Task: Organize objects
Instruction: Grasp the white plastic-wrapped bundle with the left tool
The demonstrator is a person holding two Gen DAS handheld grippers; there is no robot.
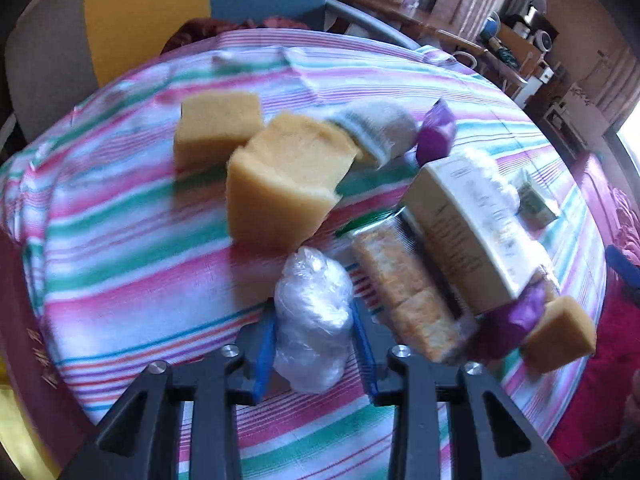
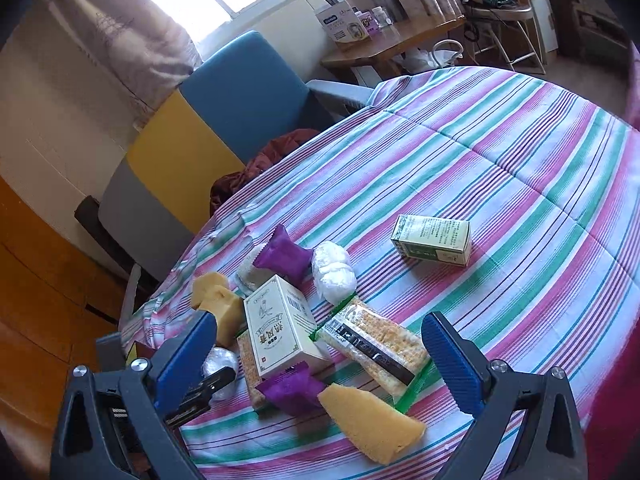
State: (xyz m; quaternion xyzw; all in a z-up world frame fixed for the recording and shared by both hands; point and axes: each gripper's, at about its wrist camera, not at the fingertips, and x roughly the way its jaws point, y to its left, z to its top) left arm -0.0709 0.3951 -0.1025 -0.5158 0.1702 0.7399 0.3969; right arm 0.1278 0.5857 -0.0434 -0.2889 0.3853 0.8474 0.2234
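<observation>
My left gripper [image 1: 314, 312] is shut on a clear-wrapped white bundle [image 1: 310, 304], its blue pads [image 1: 264, 360] pressing both sides just above the striped tablecloth [image 1: 132, 248]. Past it lie two yellow sponges [image 1: 280, 184], a cracker pack [image 1: 404, 288], a cream box [image 1: 472, 232], purple packets [image 1: 436, 132] and a sponge piece [image 1: 560, 332]. My right gripper [image 2: 320, 320] hangs open and wide over the same pile: cream box [image 2: 280, 320], cracker pack [image 2: 376, 344], purple packet [image 2: 290, 388], sponge wedge [image 2: 372, 416]. The held bundle [image 2: 219, 360] shows behind its left finger.
A green box [image 2: 432, 240] lies apart on the cloth, a second white bundle [image 2: 334, 272] near the pile. A blue and yellow chair [image 2: 240, 92] with dark red cloth [image 2: 272, 160] stands at the table's far edge. A wooden desk [image 2: 400, 40] with boxes is behind.
</observation>
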